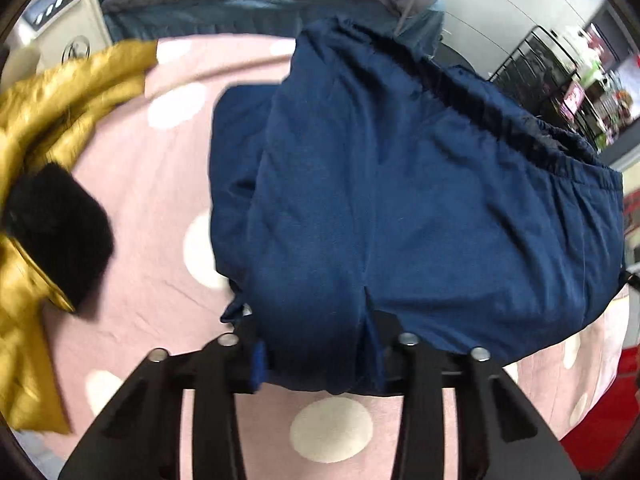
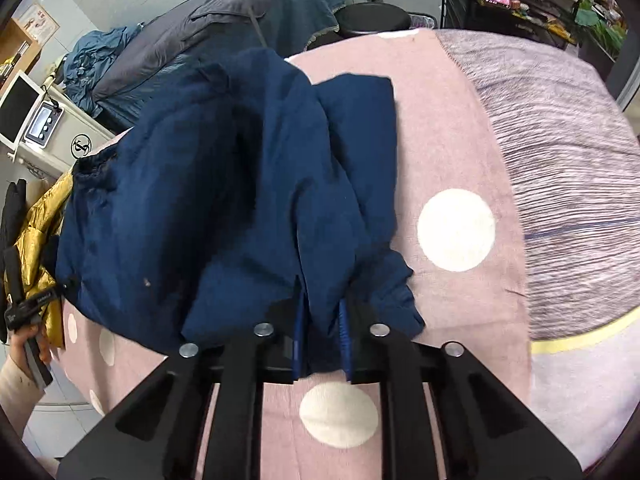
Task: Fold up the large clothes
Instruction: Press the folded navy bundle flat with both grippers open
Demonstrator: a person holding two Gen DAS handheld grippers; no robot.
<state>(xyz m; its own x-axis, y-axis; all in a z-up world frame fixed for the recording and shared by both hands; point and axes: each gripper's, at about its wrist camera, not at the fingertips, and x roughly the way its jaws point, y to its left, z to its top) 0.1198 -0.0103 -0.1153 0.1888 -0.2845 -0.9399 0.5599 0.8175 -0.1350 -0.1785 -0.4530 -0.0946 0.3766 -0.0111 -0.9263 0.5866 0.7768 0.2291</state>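
Note:
A large navy blue garment (image 1: 400, 200) with an elastic gathered edge hangs bunched and lifted over a pink sheet with white dots (image 1: 168, 200). My left gripper (image 1: 316, 356) is shut on its near edge; cloth drapes over the fingers. In the right wrist view the same navy garment (image 2: 224, 200) is held up, folded over itself. My right gripper (image 2: 322, 340) is shut on a fold of it, between the blue pads (image 2: 344, 336). The left gripper and the hand holding it (image 2: 24, 320) show at the left edge there.
A mustard-yellow jacket (image 1: 48, 120) with a black fur trim (image 1: 56, 236) lies on the left of the sheet. A grey-purple ribbed blanket (image 2: 568, 160) lies at the right. Grey and blue bedding (image 2: 240, 12), a white unit (image 2: 48, 128) and a black rack (image 1: 552, 72) stand beyond.

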